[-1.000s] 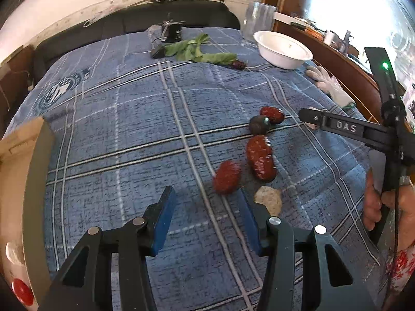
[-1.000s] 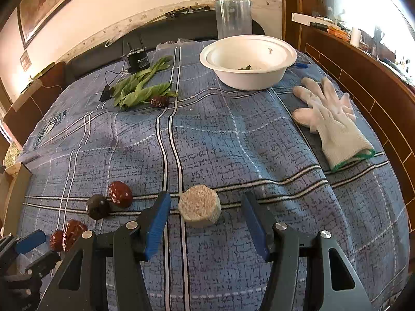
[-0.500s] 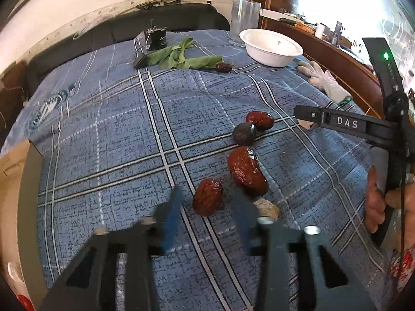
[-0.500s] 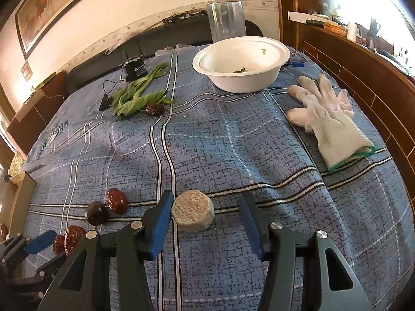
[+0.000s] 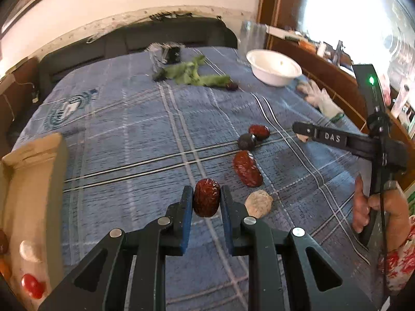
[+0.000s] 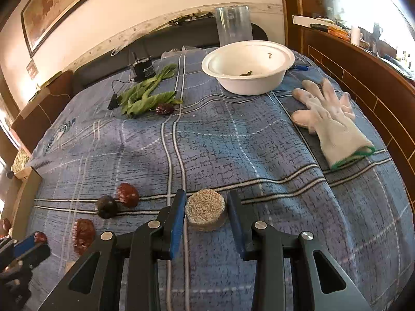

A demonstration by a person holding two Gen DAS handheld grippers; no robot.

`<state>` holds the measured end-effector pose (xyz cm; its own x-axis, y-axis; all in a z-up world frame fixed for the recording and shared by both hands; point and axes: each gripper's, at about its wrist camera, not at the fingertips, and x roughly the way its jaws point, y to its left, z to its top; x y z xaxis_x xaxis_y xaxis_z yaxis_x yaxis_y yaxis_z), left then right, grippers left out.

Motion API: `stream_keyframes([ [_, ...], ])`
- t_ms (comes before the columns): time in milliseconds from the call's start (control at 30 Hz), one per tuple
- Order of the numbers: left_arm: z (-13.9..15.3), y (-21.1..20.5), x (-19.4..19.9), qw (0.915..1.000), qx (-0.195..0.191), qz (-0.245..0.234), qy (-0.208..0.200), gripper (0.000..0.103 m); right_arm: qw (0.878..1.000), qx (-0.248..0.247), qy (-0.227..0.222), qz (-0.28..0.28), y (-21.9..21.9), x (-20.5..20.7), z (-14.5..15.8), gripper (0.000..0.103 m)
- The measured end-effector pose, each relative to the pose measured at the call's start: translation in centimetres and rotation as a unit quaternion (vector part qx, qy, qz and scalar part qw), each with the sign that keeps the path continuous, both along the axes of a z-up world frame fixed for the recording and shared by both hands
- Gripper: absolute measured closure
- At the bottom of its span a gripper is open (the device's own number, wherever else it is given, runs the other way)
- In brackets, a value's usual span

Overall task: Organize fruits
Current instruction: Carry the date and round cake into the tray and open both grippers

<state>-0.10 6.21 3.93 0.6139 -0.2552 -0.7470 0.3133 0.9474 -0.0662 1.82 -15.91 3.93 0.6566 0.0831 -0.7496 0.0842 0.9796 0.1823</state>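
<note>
Two grippers worked over a bed covered by a blue plaid cloth (image 6: 233,134). At the bed's left edge stood a cardboard box (image 5: 33,181). The left gripper (image 5: 206,202) pointed steeply down toward the near part of the cloth, its blue pads (image 5: 187,207) pressed tight on a wrinkled red date (image 5: 206,197) that stood upright between them, clear of the fabric as far as the left wrist view showed. Just right of it lay a pale round cake (image 5: 258,204), and beyond that a long date (image 5: 247,169), a dark round fruit (image 5: 246,142) and another small date (image 5: 259,131), the last two touching.

Further right, a hand (image 5: 373,207) in a red-flowered sleeve gripped the handle of the right gripper (image 6: 206,208), which was tilted down at much the same steep angle. Its jaws were closing, with a beige disc (image 6: 206,209) lying flat on the cloth between them; the left pad seemed to meet the disc, and whether the right one pressed it I could not tell.

Toward the far edge lay green leaves (image 6: 147,96) with one dark date (image 6: 164,108) at their tip, then a white bowl (image 6: 249,67) near the far right corner with a clear cup (image 6: 234,26) behind it. By the right edge lay white gloves (image 6: 329,119), flat, fingers toward the bowl.
</note>
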Motion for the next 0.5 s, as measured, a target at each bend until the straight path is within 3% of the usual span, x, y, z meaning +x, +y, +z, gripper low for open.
stream_keyframes([
  [200, 2.7, 6.0, -1.3, 0.9983, -0.021, 0.054, -0.009, 0.083, 0.999, 0.019, -0.021, 0.045, 3.8, -2.1, 3.1, 0.068],
  [333, 3.5, 11.3, -1.4, 0.9941, 0.004, 0.108, -0.011, 0.083, 0.994, 0.024, -0.033, 0.106, 9.0, -3.0, 5.7, 0.068],
  [500, 3.2, 18.8, -0.4, 0.9815, 0.033, 0.189, 0.001, 0.083, 0.979, 0.035, -0.035, 0.198, 17.5, -3.7, 7.3, 0.067],
])
